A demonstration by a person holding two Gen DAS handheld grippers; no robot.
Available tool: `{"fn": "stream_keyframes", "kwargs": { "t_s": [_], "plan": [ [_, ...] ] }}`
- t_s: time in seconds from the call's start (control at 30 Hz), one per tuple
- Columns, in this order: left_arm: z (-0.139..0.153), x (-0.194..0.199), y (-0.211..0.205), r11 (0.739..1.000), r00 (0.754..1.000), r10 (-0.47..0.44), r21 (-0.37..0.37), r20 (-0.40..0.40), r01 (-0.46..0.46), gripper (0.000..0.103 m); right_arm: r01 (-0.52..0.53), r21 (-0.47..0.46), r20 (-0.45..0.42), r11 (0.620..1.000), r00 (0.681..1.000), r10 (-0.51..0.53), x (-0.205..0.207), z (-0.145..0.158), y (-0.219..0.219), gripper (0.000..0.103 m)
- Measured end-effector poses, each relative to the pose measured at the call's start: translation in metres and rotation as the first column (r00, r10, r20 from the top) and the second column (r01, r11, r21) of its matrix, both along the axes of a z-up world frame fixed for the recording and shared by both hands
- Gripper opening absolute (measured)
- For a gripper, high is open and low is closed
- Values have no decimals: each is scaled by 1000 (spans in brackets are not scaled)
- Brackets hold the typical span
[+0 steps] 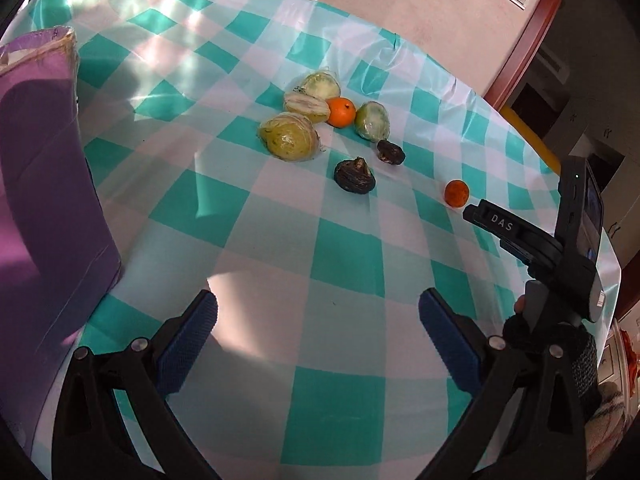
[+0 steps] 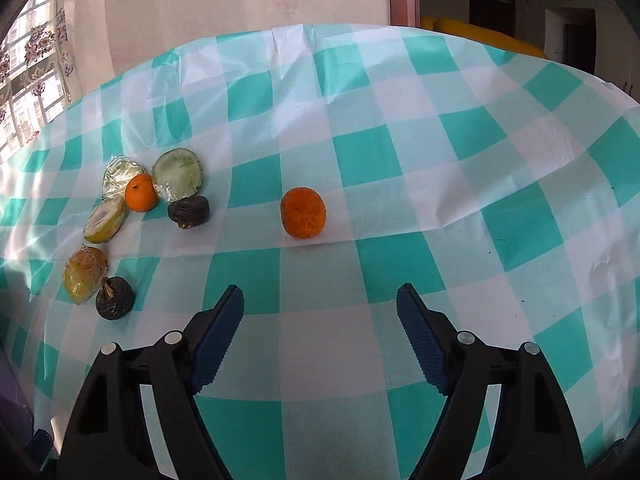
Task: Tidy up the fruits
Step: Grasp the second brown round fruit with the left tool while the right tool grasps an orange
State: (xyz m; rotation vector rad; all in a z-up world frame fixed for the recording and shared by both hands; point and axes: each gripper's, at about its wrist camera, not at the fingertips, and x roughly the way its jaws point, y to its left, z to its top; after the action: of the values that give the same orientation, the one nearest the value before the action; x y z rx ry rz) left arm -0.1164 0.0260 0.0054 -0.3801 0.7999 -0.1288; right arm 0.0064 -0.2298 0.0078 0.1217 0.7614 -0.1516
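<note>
Orange fruit (image 2: 303,212) sits alone; the rest (image 1: 320,120) cluster unsorted on your counter (image 2: 440,152). Both tongs (image 1: 318,334) (image 2: 320,332) gape empty, so nothing's sorted yet.

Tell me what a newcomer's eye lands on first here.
The teal-and-white checked tablecloth fills both views. A lone orange fruit sits straight ahead of the open right gripper, apart from the plastic-wrapped green fruit halves clustered around a second orange. A purple bag stands at the left.

Wrapped fruits (image 1: 289,136), two oranges on checked cloth (image 1: 348,248); purple box (image 1: 44,184) at left.
</note>
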Motion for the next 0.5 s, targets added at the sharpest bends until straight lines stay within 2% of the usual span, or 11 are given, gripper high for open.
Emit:
{"fn": "stream_keyframes", "kwargs": {
  "t_s": [0.13, 0.23, 0.3, 0.33, 0.4, 0.43, 0.5],
  "plan": [
    [-1, 5, -5, 1000, 1000, -8, 24, -23, 9, 101, 6, 10, -29, 1000, 1000, -6, 39, -3, 0, 70],
    [-1, 6, -8, 999, 999, -16, 37, -27, 17, 101, 10, 51, -46, 999, 999, -8, 59, -6, -4, 66],
    [-1, 9, -9, 999, 1000, -17, 41, -25, 18, 101, 9, 77, -74, 997, 997, -3, 69, -11, -6, 58],
    [-1, 12, -9, 999, 1000, -11, 44, -21, 12, 101, 9, 83, -97, 996, 995, 0, 72, -14, -6, 50],
    [0, 21, -11, 999, 1000, -6, 44, -17, 6, 101, -5, 110, -85, 994, 996, 15, 71, -14, -8, 42],
    [0, 26, -13, 999, 1000, -1, 50, -22, 3, 101, -16, 147, -75, 989, 997, 28, 70, -15, -12, 34],
    [0, 40, -17, 998, 999, 11, 66, -31, -8, 101, -10, 243, -46, 970, 999, 22, 65, -18, -26, 33]
  ]
}}
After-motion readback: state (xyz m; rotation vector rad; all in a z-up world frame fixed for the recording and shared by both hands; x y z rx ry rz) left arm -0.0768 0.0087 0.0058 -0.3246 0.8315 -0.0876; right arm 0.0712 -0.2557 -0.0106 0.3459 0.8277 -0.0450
